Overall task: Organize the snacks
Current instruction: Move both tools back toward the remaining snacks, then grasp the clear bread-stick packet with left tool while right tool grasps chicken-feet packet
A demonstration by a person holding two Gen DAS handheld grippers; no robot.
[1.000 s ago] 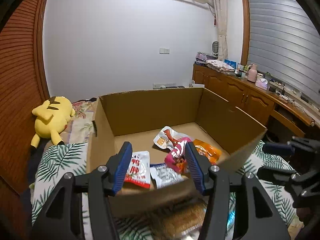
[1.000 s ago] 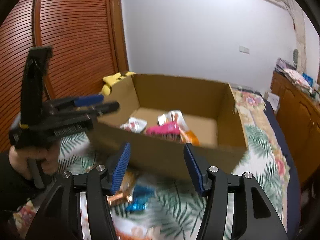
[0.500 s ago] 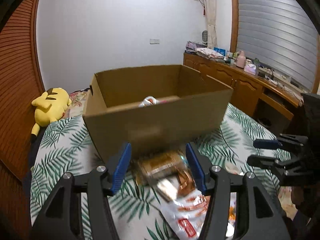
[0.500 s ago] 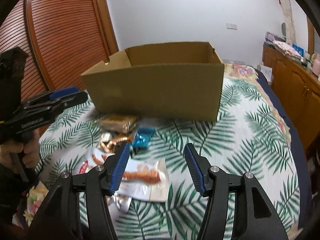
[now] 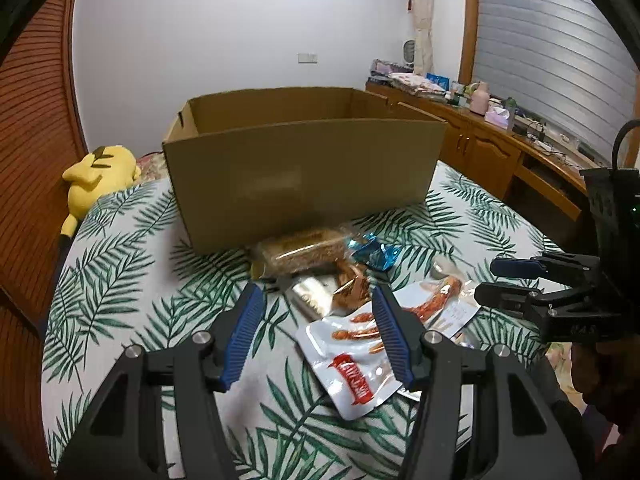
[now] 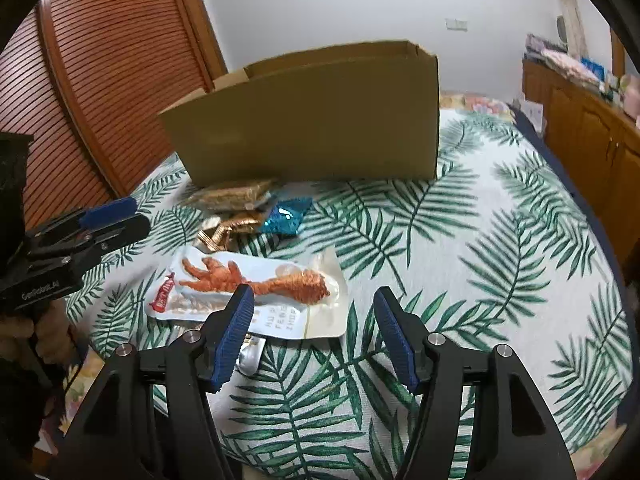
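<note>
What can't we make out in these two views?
- Inside of the cardboard box: both views, hidden by its near wall.
- Print on the chicken-foot packet: too small and blurred.
- Packets under it: right wrist view, covered by it and the right tool.

I see the cardboard box (image 5: pixel 304 176) standing upright and open-topped on the palm-print bedspread. At its six o'clock side the snacks lie loose: a clear pack of brown biscuits (image 5: pixel 300 250) touching the box wall, a crumpled blue wrapper (image 5: pixel 370 252) at the pack's three o'clock, copper-gold wrappers (image 5: pixel 352 288) below, and a flat white chicken-foot pouch (image 6: pixel 256 288) nearest me.
</note>
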